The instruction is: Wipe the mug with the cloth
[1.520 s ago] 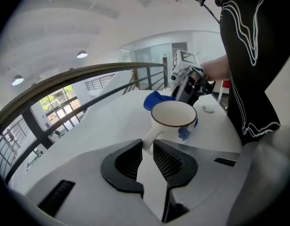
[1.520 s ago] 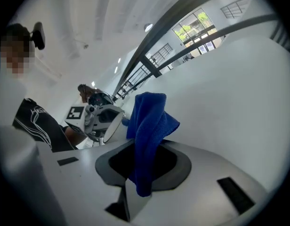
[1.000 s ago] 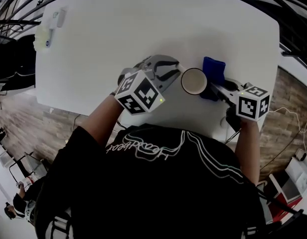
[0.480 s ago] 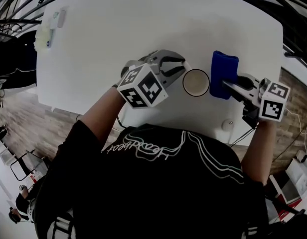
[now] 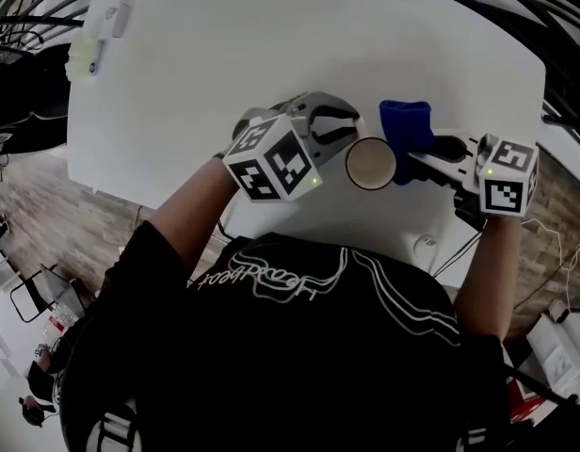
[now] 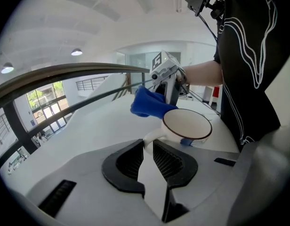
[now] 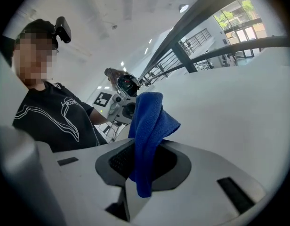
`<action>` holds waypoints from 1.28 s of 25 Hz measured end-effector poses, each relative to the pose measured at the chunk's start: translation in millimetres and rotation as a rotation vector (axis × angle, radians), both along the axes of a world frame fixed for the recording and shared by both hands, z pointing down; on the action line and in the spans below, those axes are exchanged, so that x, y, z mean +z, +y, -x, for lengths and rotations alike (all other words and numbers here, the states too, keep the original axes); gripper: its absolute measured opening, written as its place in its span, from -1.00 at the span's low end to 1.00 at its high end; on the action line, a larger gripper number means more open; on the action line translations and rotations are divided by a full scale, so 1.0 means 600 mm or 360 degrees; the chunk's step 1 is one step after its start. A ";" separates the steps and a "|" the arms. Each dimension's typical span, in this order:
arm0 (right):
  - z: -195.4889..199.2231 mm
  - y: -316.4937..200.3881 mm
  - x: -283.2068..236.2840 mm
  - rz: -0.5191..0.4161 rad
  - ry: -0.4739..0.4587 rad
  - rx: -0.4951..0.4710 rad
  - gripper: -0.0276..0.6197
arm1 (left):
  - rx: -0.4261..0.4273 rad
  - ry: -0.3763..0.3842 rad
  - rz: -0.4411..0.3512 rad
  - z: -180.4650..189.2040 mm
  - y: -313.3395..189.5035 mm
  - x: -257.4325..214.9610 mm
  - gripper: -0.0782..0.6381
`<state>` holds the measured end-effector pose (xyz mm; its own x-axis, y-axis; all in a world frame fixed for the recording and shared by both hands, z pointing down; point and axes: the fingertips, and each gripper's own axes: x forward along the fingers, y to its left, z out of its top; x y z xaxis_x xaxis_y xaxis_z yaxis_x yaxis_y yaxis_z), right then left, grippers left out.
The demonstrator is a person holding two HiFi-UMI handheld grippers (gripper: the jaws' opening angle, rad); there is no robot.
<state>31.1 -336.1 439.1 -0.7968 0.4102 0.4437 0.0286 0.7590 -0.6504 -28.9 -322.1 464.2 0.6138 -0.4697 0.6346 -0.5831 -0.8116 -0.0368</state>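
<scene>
Left gripper view: the left tool (image 6: 148, 147), part closed, pinches the handle of the dark-rimmed white ceramic mug (image 6: 187, 126) on the white table (image 6: 88, 126).
Beyond, the right tool (image 7: 144, 161) clamps the blue terry cloth (image 6: 149, 102) at the mug's far rim. A hard sideways wipe could twist the mug in that thin-handle grip.

heavy fisheye warp at the edges, corners blacked out, white bench (image 5: 271, 55) kinda washed out, ceiling lights (image 6: 76, 52) glaring, daylight let in through windows (image 7: 239, 11)
</scene>
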 end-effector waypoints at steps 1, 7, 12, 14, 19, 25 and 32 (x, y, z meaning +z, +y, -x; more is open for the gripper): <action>0.005 -0.001 0.007 -0.0019 0.0023 -0.0035 -0.72 | -0.0009 0.0002 0.0004 0.000 -0.001 0.000 -0.59; 0.028 0.000 0.063 -0.0125 0.0213 -0.0204 -0.72 | -0.0058 -0.0037 0.0005 0.005 -0.004 0.005 -0.59; 0.025 0.002 0.092 -0.0116 0.0379 -0.0194 -0.72 | -0.0117 -0.0031 -0.0001 -0.001 -0.006 0.001 -0.59; 0.027 0.000 0.094 -0.0101 0.0394 -0.0173 -0.72 | -0.0147 -0.0025 0.0008 0.002 -0.006 0.005 -0.59; 0.016 -0.014 0.086 -0.0207 0.0347 0.0012 -0.72 | -0.0218 -0.0027 0.0080 0.022 0.012 0.026 -0.59; -0.056 0.006 0.012 -0.0445 0.0131 0.0464 -0.72 | -0.0455 0.0284 0.0111 0.035 0.088 -0.026 -0.59; -0.097 0.205 -0.100 -0.0603 -0.0030 0.0699 -0.72 | -0.0595 0.0804 0.0164 -0.001 0.272 -0.147 -0.59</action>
<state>89.3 -212.8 378.8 -0.8655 -0.1454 0.4794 -0.3328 0.8822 -0.3333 -28.2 -158.8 376.3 0.6554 -0.6624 0.3630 -0.7529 -0.5343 0.3843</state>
